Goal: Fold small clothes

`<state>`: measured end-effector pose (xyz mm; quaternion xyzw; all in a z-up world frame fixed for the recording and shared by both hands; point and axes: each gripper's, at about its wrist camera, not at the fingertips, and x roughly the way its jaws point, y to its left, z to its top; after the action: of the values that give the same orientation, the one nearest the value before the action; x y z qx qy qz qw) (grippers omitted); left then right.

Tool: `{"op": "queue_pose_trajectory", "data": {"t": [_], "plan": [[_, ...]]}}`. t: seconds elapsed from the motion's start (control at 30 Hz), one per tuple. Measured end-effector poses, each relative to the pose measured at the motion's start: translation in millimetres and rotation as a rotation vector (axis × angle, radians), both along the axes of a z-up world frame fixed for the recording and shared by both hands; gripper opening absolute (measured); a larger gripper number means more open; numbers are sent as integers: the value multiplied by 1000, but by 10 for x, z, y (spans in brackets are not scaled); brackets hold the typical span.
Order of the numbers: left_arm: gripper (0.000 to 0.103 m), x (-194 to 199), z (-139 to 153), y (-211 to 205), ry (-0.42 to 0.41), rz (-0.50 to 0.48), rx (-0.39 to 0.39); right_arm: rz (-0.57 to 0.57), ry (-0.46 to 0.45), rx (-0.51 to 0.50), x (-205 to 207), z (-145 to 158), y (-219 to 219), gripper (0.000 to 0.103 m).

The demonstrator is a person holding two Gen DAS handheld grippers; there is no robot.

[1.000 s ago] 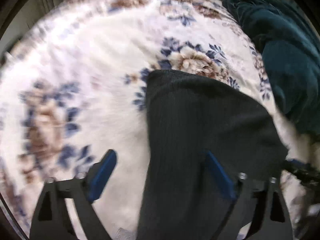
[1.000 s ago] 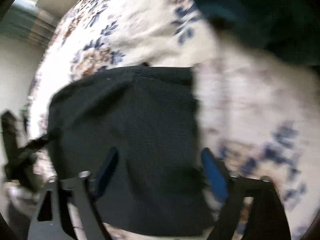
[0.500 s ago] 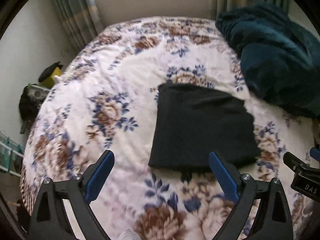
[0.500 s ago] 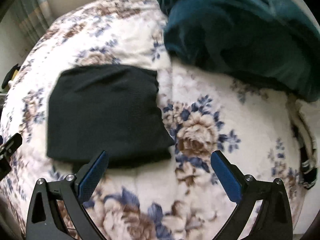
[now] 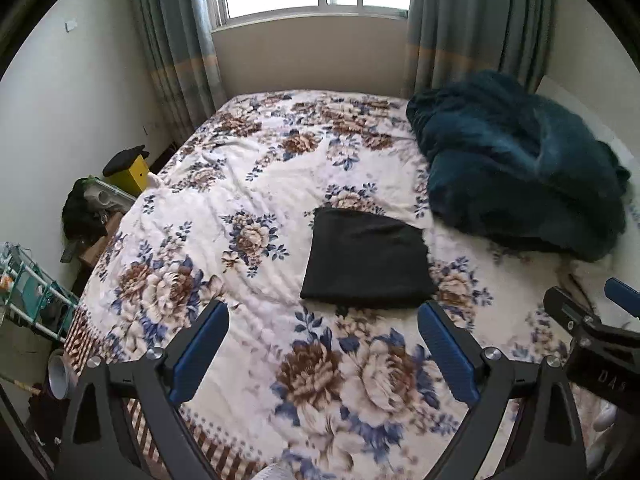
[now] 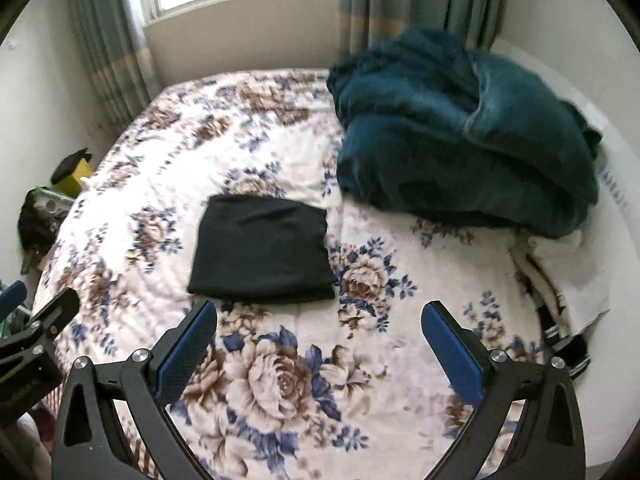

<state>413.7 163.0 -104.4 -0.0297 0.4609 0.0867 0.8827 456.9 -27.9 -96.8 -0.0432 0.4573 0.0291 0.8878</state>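
A black garment [image 5: 366,262] lies folded into a flat rectangle on the floral bedspread [image 5: 256,200]; it also shows in the right wrist view [image 6: 262,250]. My left gripper [image 5: 323,346] is open and empty, held above the bed's near edge, well short of the garment. My right gripper [image 6: 319,344] is open and empty, also back from the garment and to its right. The right gripper's body shows at the right edge of the left wrist view [image 5: 592,340], and the left gripper's body shows at the left edge of the right wrist view [image 6: 32,336].
A dark teal blanket [image 5: 516,160] is heaped at the bed's far right. A cluttered stand with a yellow box [image 5: 128,172] and a rack [image 5: 28,292] stand left of the bed. White cloth [image 6: 568,268] lies at the bed's right edge. Window and curtains are behind.
Both grippers have pulled back and up from the garment, which was between their fingers a second ago. The garment now lies folded and free on the bed.
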Motion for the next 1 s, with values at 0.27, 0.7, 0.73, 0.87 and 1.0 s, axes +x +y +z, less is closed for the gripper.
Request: {"op": "queue_pose_trajectory", "data": {"t": [0.27,0.7,0.73,0.87,1.0], "plan": [[97,-700,694,-91,-64,-44,25,29,-72,-1,-1029,974,21,103],[98,-1252,1103,33,-120,-26,36,-5,-128,31,-1966,1738,-31,103],[103,-1270,1123,26,-126,-26,41,-7,-130,32,-1983,1753,-39,103],[103,-1293,1193,6,-153,-30,43,-13,-149,41,-2075,1843,-67,103],[103,-1294,1225,-6,-166,-27,44,-13,-178,40,-2133,1929,-83,103]]}}
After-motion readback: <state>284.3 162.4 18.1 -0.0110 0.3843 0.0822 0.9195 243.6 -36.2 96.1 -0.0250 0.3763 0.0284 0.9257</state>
